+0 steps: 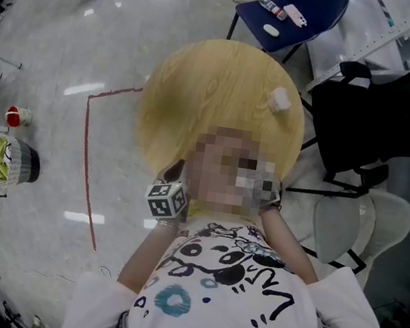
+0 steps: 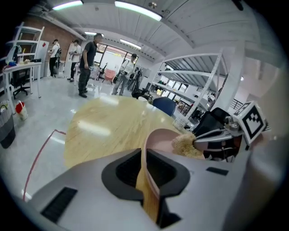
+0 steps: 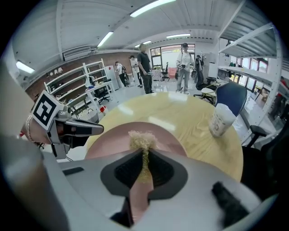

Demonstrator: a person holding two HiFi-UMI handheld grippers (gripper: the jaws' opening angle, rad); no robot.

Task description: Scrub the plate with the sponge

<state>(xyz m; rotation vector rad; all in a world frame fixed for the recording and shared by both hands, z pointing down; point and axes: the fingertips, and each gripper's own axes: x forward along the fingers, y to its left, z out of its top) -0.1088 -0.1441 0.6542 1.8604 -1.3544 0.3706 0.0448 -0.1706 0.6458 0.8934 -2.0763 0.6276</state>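
Clamping hard on the sponge point(image 3: 143, 140), the right tongs point(image 3: 143, 168) are squeezing its tan fibres into a thin strip between the jaws. Only a tuft is poking out, and it is resting against the face of the pink plate point(image 3: 113, 140). The left tongs point(image 2: 145, 173) are biting the plate's rim, jaws together on it, and holding it edge-on. So the plate is hanging between the two tools, near the person and clear of the table point(image 2: 104, 131).

To my eye the scrubbing is under way. To do it well, the left grip should be staying firm while the right is sweeping the tuft across the face in overlapping strokes. Pressure wants to be light, because the plate is being carried by one edge only and a hard push could be levering it out of the jaws. The sponge is sitting deep in the jaws, so the jaw tips may be scraping the plate. Tilting the tuft flatter would be helping.

Moving outward, the table is showing round and pale wood, bare but for a white cup point(image 1: 279, 99) near its far right edge, well apart from the plate. A red line point(image 1: 88, 157) is running along the glossy grey floor at the left. A blue chair point(image 1: 305, 6) is standing beyond the table and a black bag point(image 1: 380, 117) is sitting at the right. People point(image 2: 86, 58) are standing far off among the shelving.
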